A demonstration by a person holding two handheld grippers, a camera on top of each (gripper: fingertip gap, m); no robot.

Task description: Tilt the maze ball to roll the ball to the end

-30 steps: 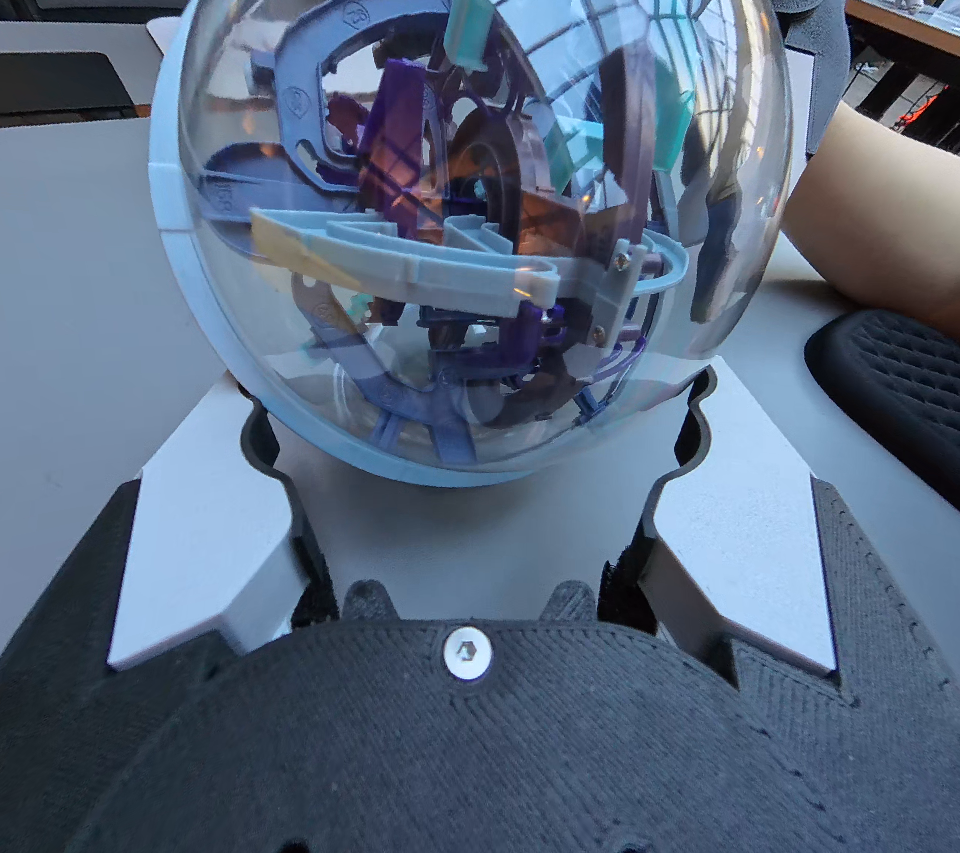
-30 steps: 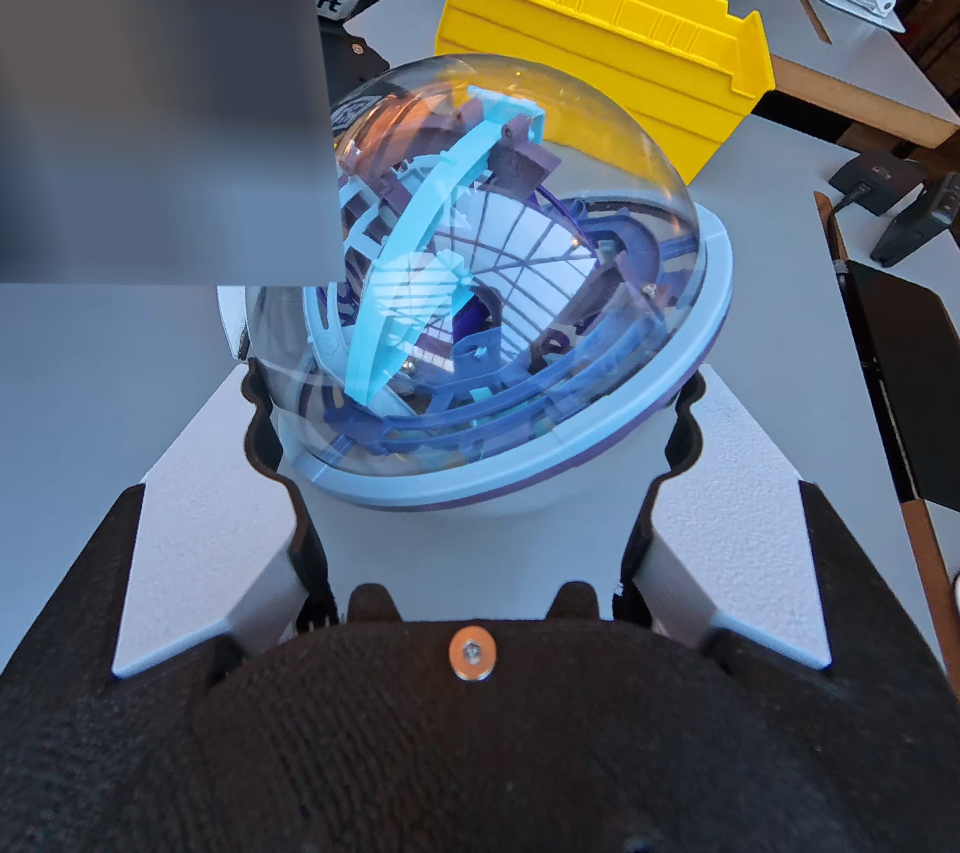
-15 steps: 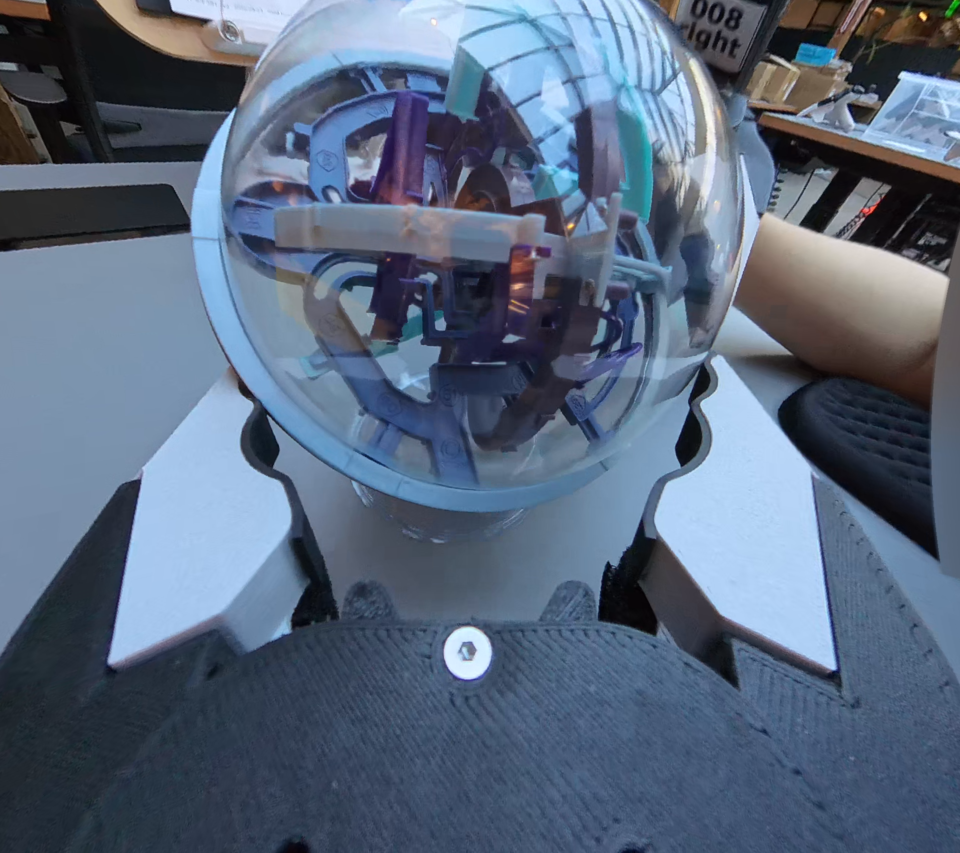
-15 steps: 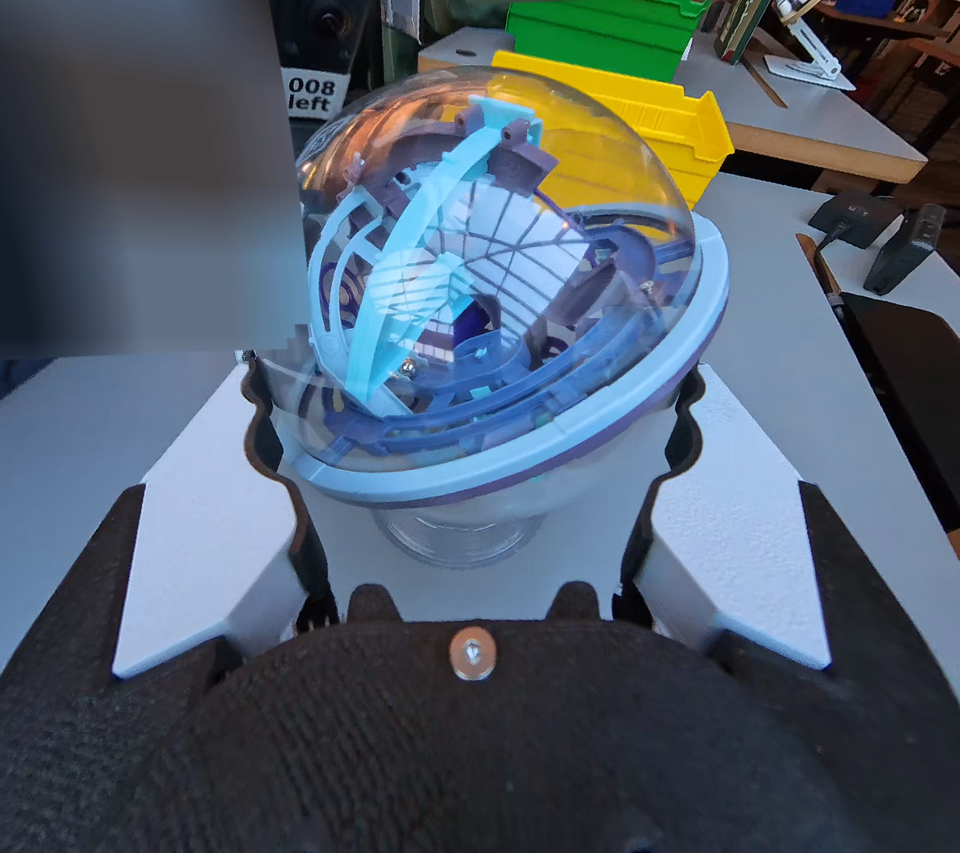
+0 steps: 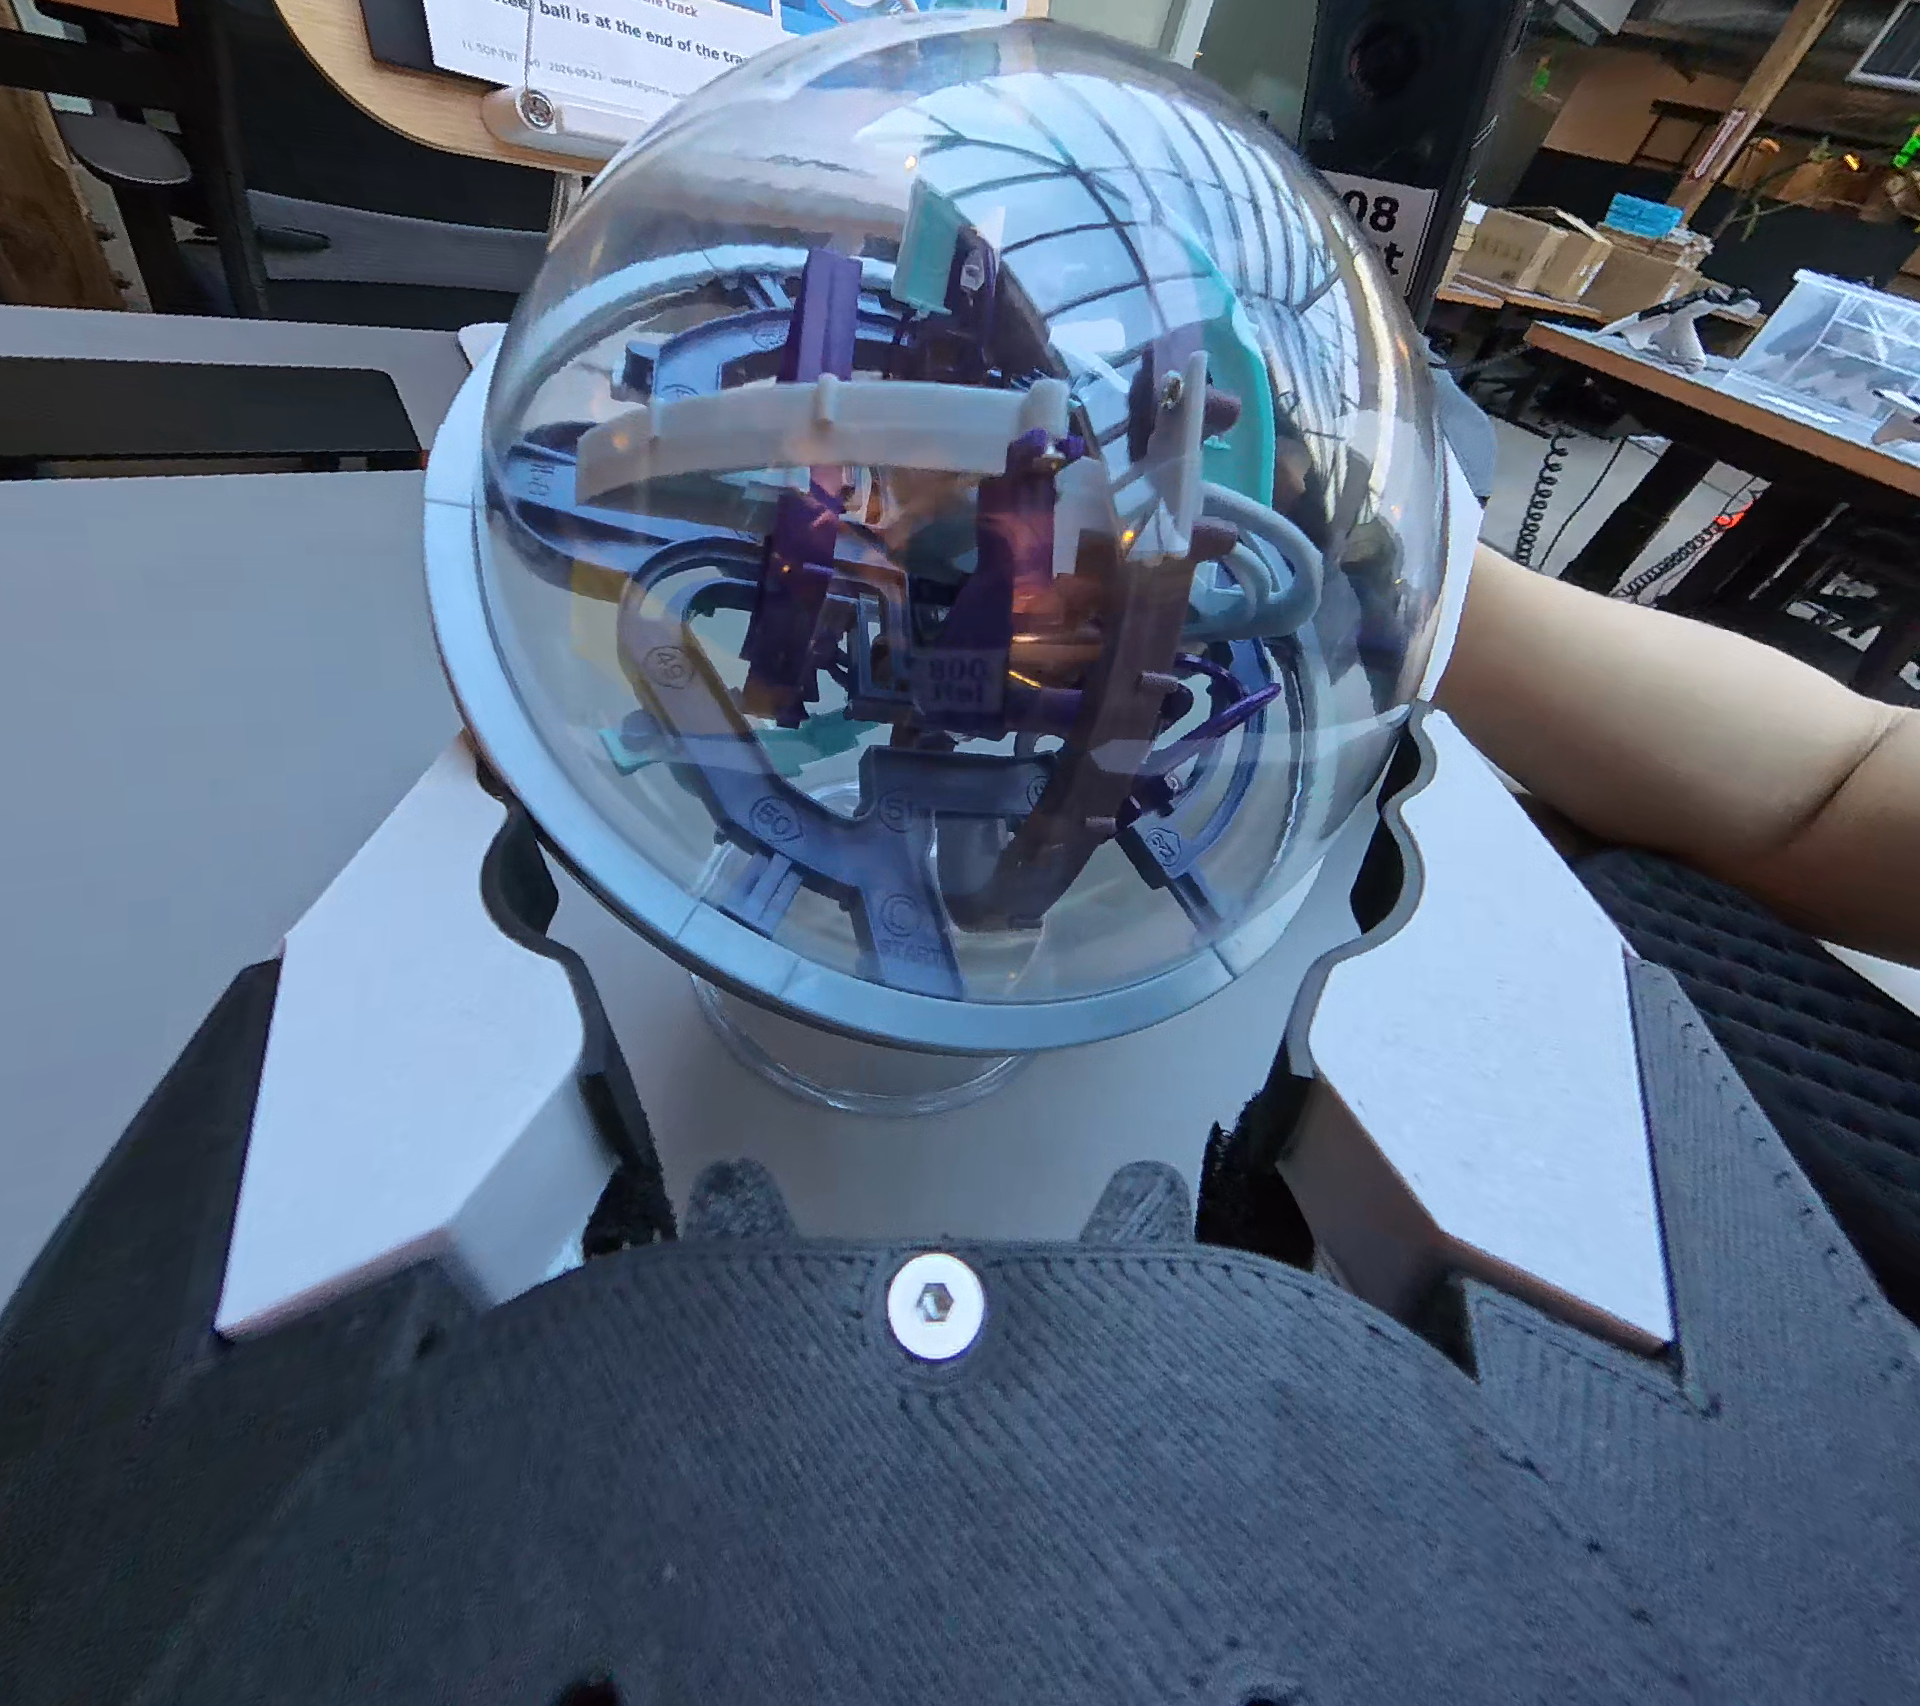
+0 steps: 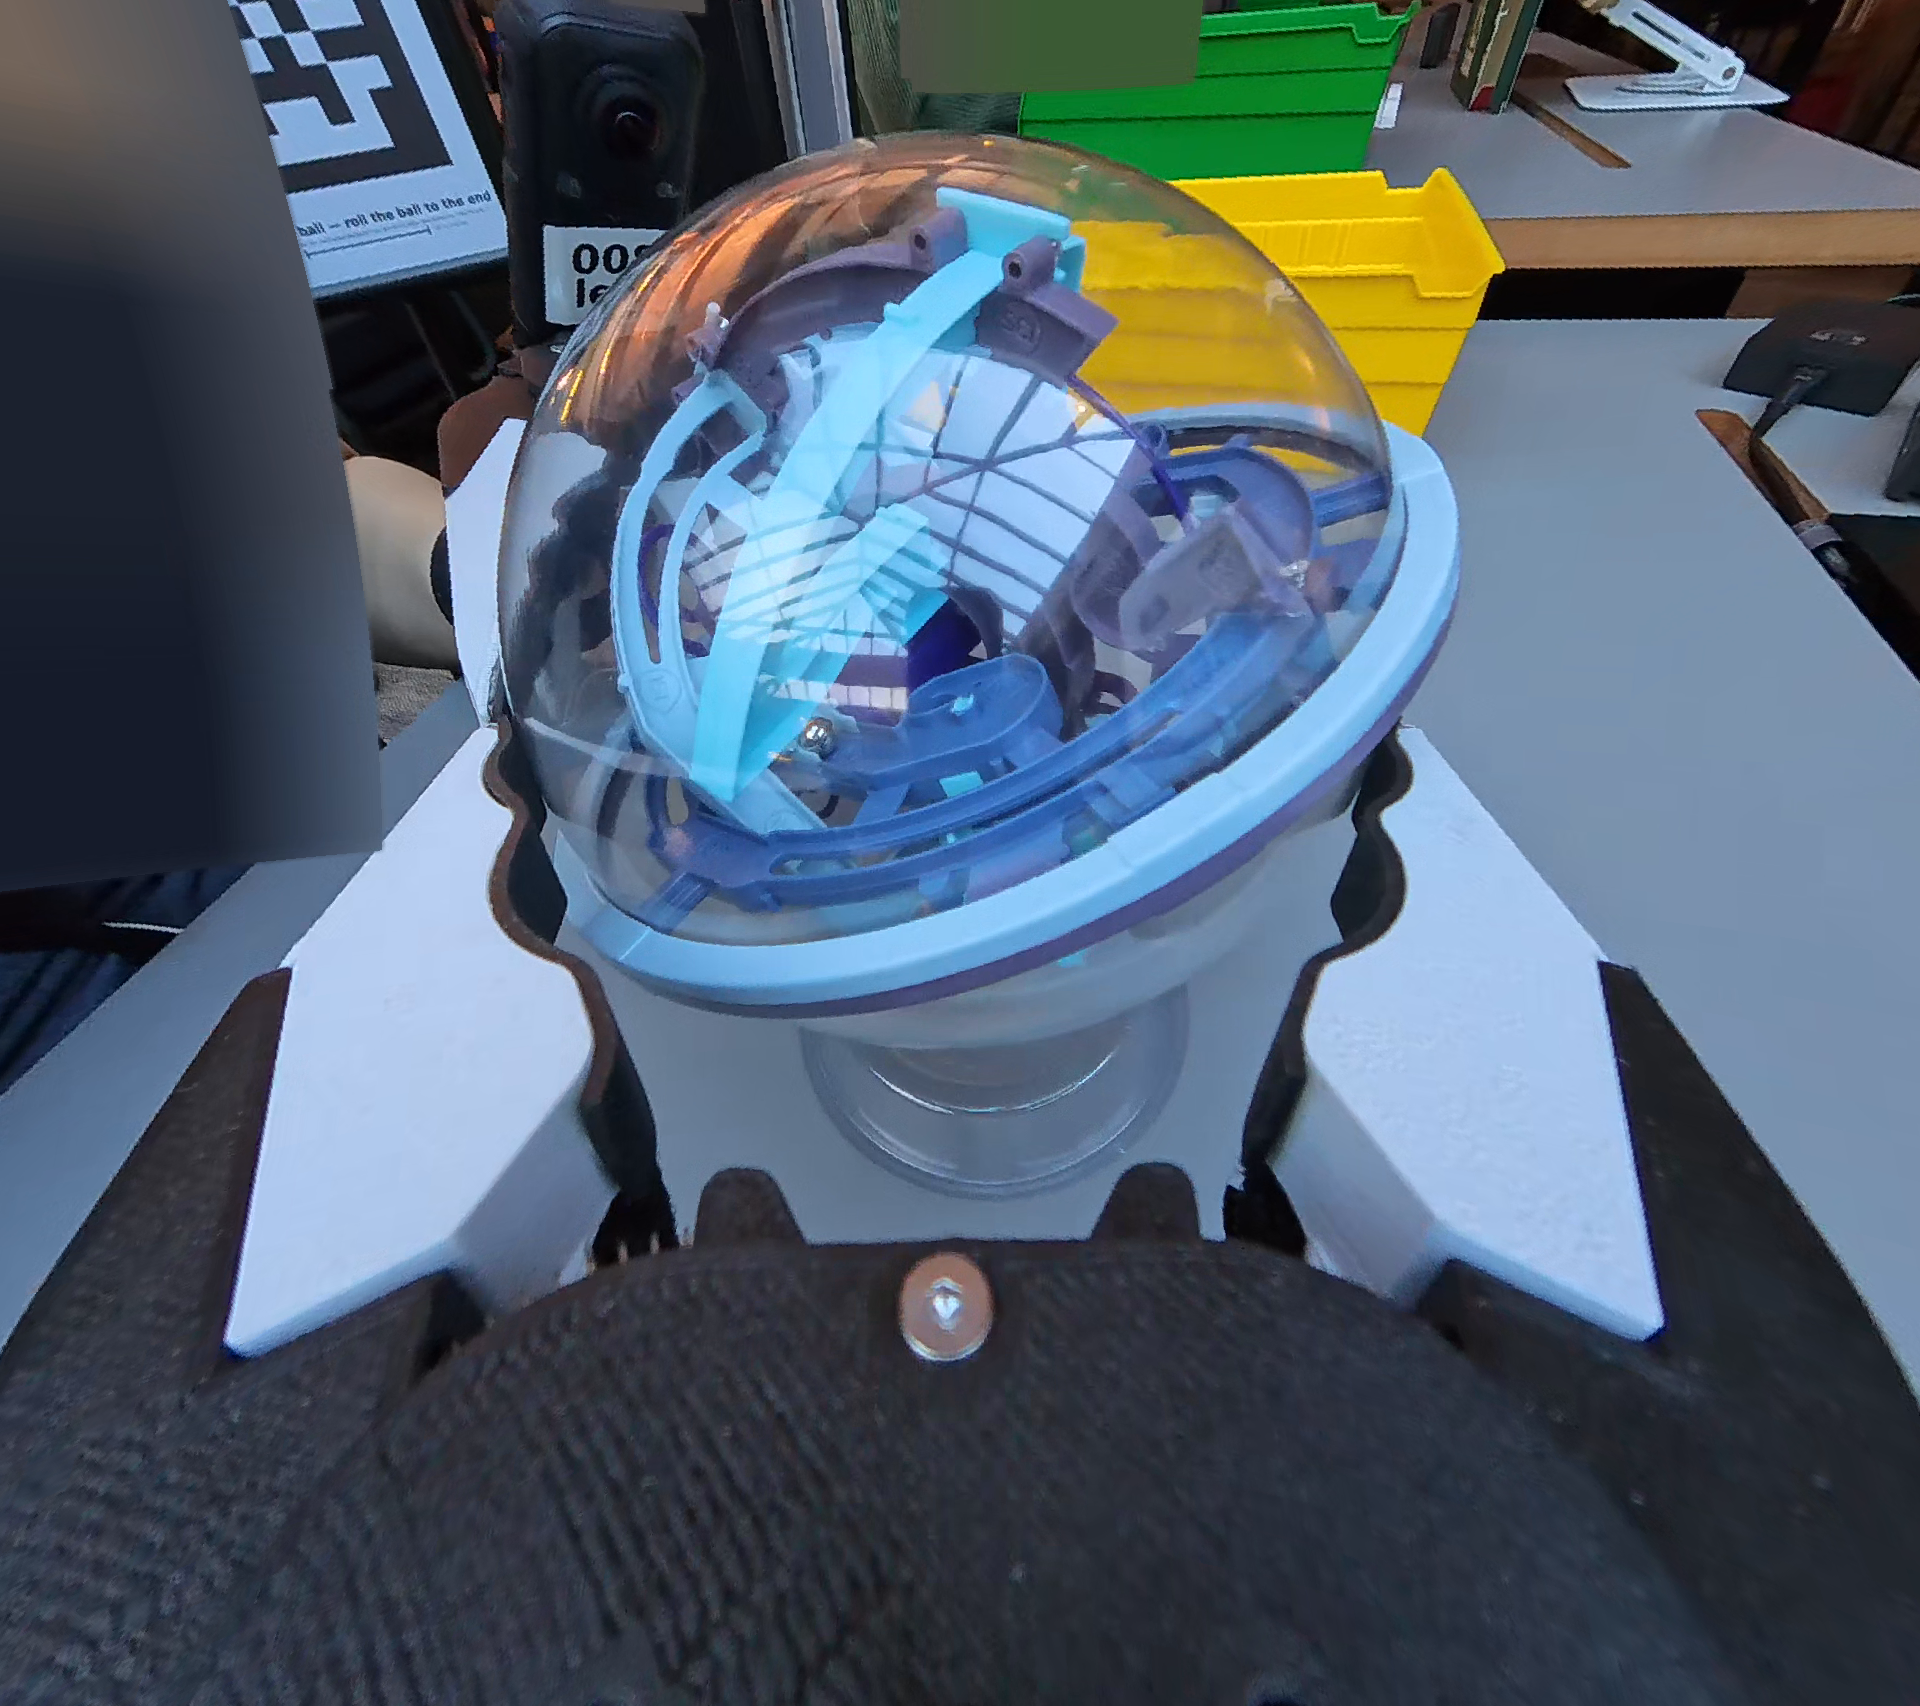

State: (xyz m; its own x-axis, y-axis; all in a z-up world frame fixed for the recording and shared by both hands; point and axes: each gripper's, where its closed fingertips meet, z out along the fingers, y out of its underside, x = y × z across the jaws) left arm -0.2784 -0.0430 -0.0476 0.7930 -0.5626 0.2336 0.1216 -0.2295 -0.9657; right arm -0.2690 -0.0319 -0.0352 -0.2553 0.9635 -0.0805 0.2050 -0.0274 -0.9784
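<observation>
The maze ball [image 5: 935,534] is a clear sphere with a pale blue equator ring and blue, purple and teal tracks inside. It sits tilted over a clear round stand [image 5: 862,1074]; I cannot tell whether it touches the stand. My left gripper [image 5: 945,804] has its white fingers [image 5: 416,981] pressed on both sides of the sphere. In the right wrist view the maze ball [image 6: 966,565] is held the same way by my right gripper [image 6: 945,825], above the stand [image 6: 997,1126]. A small steel ball [image 6: 818,734] rests on a blue track beside a light blue ramp.
A grey table [image 5: 208,669] carries a black mat [image 5: 197,420]. A person's forearm [image 5: 1662,752] lies at the right over a black mesh pad [image 5: 1766,981]. A yellow bin [image 6: 1351,285] and a green bin [image 6: 1278,87] stand behind. Black devices [image 6: 1829,357] lie at the right.
Both grippers have pitched up together and turned the maze ball with them. The clear stand has come into view under the sphere, and more of the background shows.
</observation>
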